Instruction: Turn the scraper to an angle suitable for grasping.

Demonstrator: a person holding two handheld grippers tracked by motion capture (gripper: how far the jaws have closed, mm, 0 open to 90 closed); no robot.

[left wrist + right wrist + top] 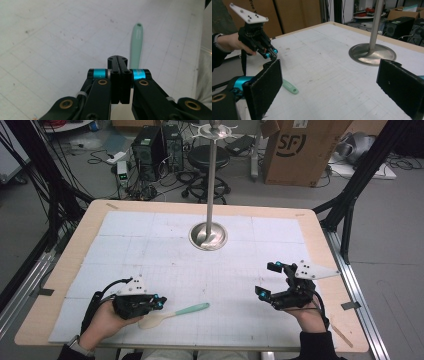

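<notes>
Cluttered lab floor w/ cables, computer towers, a stool and a cardboard box (300, 150) lay behind; the tabletop (320, 227) carried a white gridded mat (150, 240) and a metal stand (209, 236) w/ a tall pole at its far middle.

Left gripper (159, 303) had its fingers (119, 62) pressed together, nothing visibly between them. It sat at the bowl end of a spoon (175, 314), pale bowl nearest the person, mint handle pointing away toward the mat's middle. From the left gripper view the handle ran out past the shut fingertips on their right, so the fingers looked beside or above the spoon rather than around it; whether they touched it couldn't be told.

Right gripper (269, 280) hovered well apart on the right, fingers (265, 87) wide open and empty, facing the stand and the other hand.

Risks, as judged:
- Shut fingers can't take the spoon. If lowered as they were, they'd prob. push or skid it across the mat, or spin it about the bowl.
- Opening too close to the mat could snag the fingertips on it.
- A flat, thin handle gives little to bite; a grip near the bowl leaves the long handle as a lever, so it could swing or slip out on lifting.
- Spoon lay near the person's edge; a nudge that way might tip it off the tabletop.
</notes>
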